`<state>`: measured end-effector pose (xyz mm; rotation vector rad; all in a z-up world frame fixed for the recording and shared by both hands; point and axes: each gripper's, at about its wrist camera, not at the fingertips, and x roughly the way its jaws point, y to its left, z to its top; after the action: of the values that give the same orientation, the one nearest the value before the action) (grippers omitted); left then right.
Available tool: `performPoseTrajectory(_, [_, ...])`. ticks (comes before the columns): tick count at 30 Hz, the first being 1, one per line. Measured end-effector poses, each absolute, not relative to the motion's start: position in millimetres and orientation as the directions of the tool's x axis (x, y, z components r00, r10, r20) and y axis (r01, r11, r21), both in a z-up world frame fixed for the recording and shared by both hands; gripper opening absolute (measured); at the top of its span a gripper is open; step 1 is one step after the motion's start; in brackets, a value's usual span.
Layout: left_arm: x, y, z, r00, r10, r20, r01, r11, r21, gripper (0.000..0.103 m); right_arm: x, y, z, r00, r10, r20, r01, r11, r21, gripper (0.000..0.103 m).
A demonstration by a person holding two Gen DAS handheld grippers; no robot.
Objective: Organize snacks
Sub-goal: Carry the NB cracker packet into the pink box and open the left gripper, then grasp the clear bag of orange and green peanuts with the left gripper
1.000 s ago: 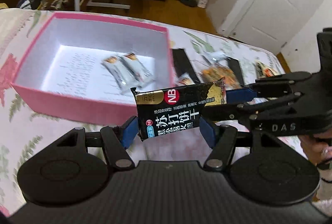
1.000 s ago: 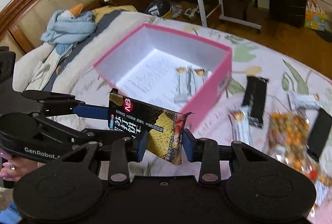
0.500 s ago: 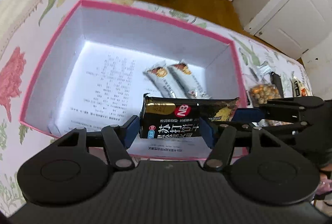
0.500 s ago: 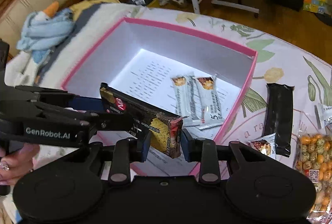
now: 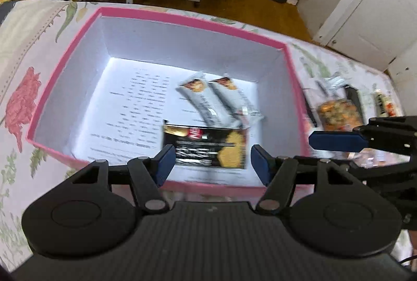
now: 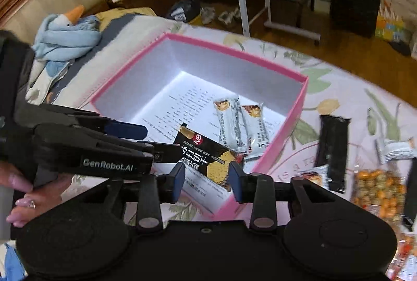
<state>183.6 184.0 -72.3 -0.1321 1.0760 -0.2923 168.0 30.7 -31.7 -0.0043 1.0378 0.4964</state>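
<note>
A pink box (image 5: 179, 20) with a white inside sits on the flowered bedspread; it also shows in the right wrist view (image 6: 299, 109). A black cracker packet (image 5: 206, 148) lies on the box floor near the front wall, free of both grippers; the right wrist view (image 6: 208, 153) shows it too. Two silver snack bars (image 5: 219, 101) lie beside it (image 6: 242, 124). My left gripper (image 5: 211, 163) is open above the box's near edge. My right gripper (image 6: 207, 176) is open over the box's corner, just above the packet.
Loose snacks lie right of the box: a black bar (image 6: 335, 150), a clear bag of orange nuts (image 6: 378, 189), small silver packets (image 6: 393, 148). A blue plush toy (image 6: 67, 33) lies on the bed at the left. The bed edge and wooden floor are behind the box.
Both grippers carried the cracker packet over the box, then opened. The packet dropped onto the box floor beside the silver bars. The right gripper has drawn back toward the right.
</note>
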Motion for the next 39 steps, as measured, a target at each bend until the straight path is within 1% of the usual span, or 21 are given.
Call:
performPoseTrajectory(4, [163.1, 170.6, -42.4, 0.461, -0.316, -0.829, 0.217, 0.946, -0.24, 0.064, 147.1, 10.6, -10.9, 0.416, 0.386, -0.823, -0.412, 0.887, 0.207, 0.046])
performPoseTrajectory(9, [143.5, 149.4, -11.9, 0.443, -0.369, -0.817, 0.275, 0.923, -0.268, 0.065, 117.2, -28.6, 13.4, 0.466, 0.365, -0.806, -0.421, 0.893, 0.161, 0.055])
performPoseTrajectory(12, [131.8, 128.4, 0.6, 0.445, -0.382, -0.81, 0.322, 0.912, -0.254, 0.065, 101.1, -55.7, 23.1, 0.51, 0.35, -0.786, -0.412, 0.901, 0.134, 0.061])
performPoseTrajectory(17, [122.9, 90.5, 10.0, 0.437, -0.43, -0.79, 0.396, 0.881, -0.261, 0.065, 81.5, -105.8, 26.6, 0.595, 0.329, -0.733, -0.381, 0.919, 0.103, 0.073])
performPoseTrajectory(19, [123.4, 76.2, 9.6, 0.43, -0.452, -0.781, 0.408, 0.869, -0.279, 0.065, 77.4, -124.5, 24.3, 0.617, 0.328, -0.715, -0.364, 0.925, 0.11, 0.076])
performPoseTrajectory(23, [129.4, 48.6, -0.1, 0.398, -0.495, -0.772, 0.412, 0.849, -0.332, 0.065, 71.9, -150.1, 11.3, 0.646, 0.32, -0.693, -0.348, 0.931, 0.105, 0.086])
performPoseTrajectory(27, [137.4, 20.0, -17.4, 0.38, -0.512, -0.77, 0.413, 0.839, -0.354, 0.065, 72.5, -163.6, -14.8, 0.654, 0.279, -0.703, -0.333, 0.941, 0.063, 0.088])
performPoseTrajectory(31, [148.5, -5.5, -40.2, 0.375, -0.504, -0.778, 0.405, 0.844, -0.352, 0.069, 77.5, -166.8, -42.2, 0.647, 0.251, -0.72, -0.342, 0.939, 0.021, 0.089])
performPoseTrajectory(34, [161.1, -24.3, -63.6, 0.354, -0.497, -0.792, 0.399, 0.846, -0.352, 0.071, 83.8, -169.9, -60.7, 0.64, 0.272, -0.719, -0.364, 0.931, 0.029, 0.098])
performPoseTrajectory(39, [186.8, -49.2, -108.1, 0.3, -0.509, -0.807, 0.361, 0.844, -0.398, 0.071, 112.3, -175.0, -97.9, 0.608, 0.27, -0.747, -0.356, 0.933, 0.048, 0.098])
